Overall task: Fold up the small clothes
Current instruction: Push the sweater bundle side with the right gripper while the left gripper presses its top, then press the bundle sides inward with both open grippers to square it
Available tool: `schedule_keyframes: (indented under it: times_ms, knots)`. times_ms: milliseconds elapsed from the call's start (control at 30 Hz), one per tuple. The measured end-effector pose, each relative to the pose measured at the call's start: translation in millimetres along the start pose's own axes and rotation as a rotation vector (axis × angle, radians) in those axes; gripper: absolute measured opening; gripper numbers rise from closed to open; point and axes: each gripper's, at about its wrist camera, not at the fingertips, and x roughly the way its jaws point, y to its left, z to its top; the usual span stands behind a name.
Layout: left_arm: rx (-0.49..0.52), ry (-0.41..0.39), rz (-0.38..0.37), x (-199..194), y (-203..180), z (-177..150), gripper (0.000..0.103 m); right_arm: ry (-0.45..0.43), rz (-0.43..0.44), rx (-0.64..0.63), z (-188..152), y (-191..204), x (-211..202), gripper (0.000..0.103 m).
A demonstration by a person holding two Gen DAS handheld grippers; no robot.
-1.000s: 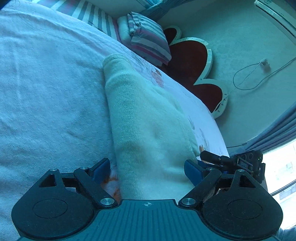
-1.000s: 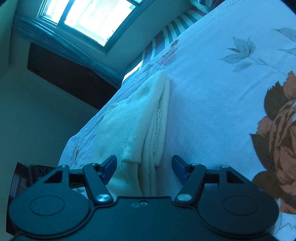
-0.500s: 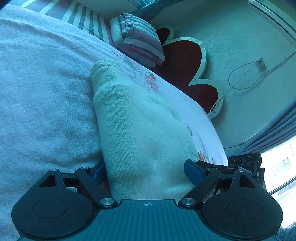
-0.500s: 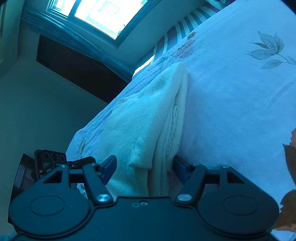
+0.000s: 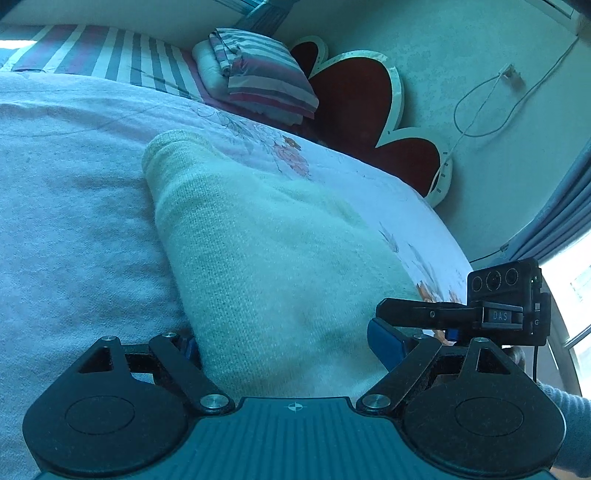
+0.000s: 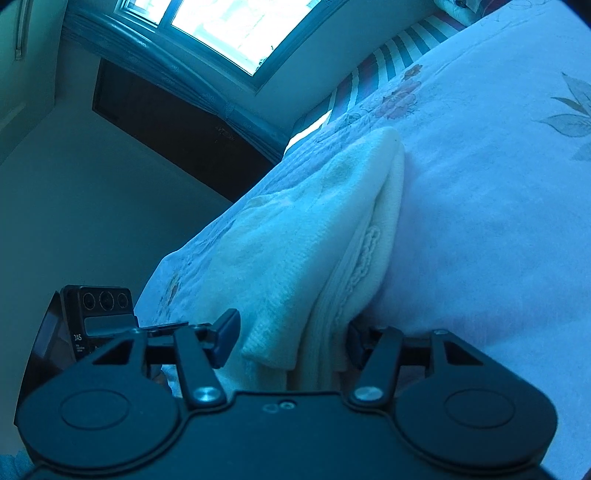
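On the floral bedspread (image 5: pixel 74 229) a folded cream knit garment (image 5: pixel 266 258) lies lengthwise, its rounded far end pointing toward the striped sheet (image 5: pixel 110 55) at the far side of the bed. From the left wrist view, the left gripper (image 5: pixel 286 347) has its jaws spread wide on either side of the garment's near end; the left blue pad is mostly hidden behind the knit, the right one sits just beside its edge, and neither visibly presses the cloth. Farther right and beyond, a folded striped blanket (image 5: pixel 258 81) rests against a red, cloud-shaped headboard (image 5: pixel 362 110), with a white cable (image 5: pixel 480 107) looping on the wall. At the right edge, the other gripper's black camera unit (image 5: pixel 506 295) shows near the curtain (image 5: pixel 561 218).

From the right wrist view, the right gripper (image 6: pixel 291 339) is likewise unclenched, straddling the opposite end of the garment (image 6: pixel 295 240), whose layered edges hang between the blue pads. Above and to the left, a bright window (image 6: pixel 240 29) sits over a dark cabinet (image 6: pixel 177 129); the bedspread (image 6: pixel 498 184) fills the right.
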Motion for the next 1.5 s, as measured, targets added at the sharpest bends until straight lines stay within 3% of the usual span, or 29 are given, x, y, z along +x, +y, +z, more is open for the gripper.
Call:
schedule_keyframes:
  times_ms: [167,300,533,700,800,933,1233,1500]
  knots:
    - [0.012,-0.014,0.027,1.2,-2.8,0.6,0.085,-0.004,0.013,-0.009,-0.9,-1.6,0.8,0.054]
    - [-0.005,-0.034,0.070,-1.6,-0.7,-1.3,0.067,-0.016,0.021,0.021,-0.8,-8.4,0.3,0.045]
    - [-0.012,-0.043,0.114,4.6,-7.6,-1.1,0.065,0.000,-0.014,-0.003,-0.4,-3.3,5.1,0.039]
    - [-0.048,-0.070,0.160,6.6,-9.7,-1.1,0.045,0.000,-0.043,-0.038,-1.0,3.8,4.6,0.035]
    - [0.008,-0.085,0.217,2.2,-27.8,-0.5,0.034,-0.008,-0.078,-0.097,-2.3,18.7,2.0,0.033]
    - [0.071,-0.091,0.261,-7.2,-51.2,5.0,0.032,-0.019,-0.058,-0.125,-0.3,37.8,-8.7,0.032]
    - [0.104,-0.164,0.258,-57.8,-75.6,17.9,0.032,-0.045,-0.039,-0.206,6.7,87.1,-30.5,0.032]
    - [0.101,-0.213,0.266,-118.2,-51.9,11.7,0.032,-0.032,-0.027,-0.252,-3.1,137.4,3.0,0.032]
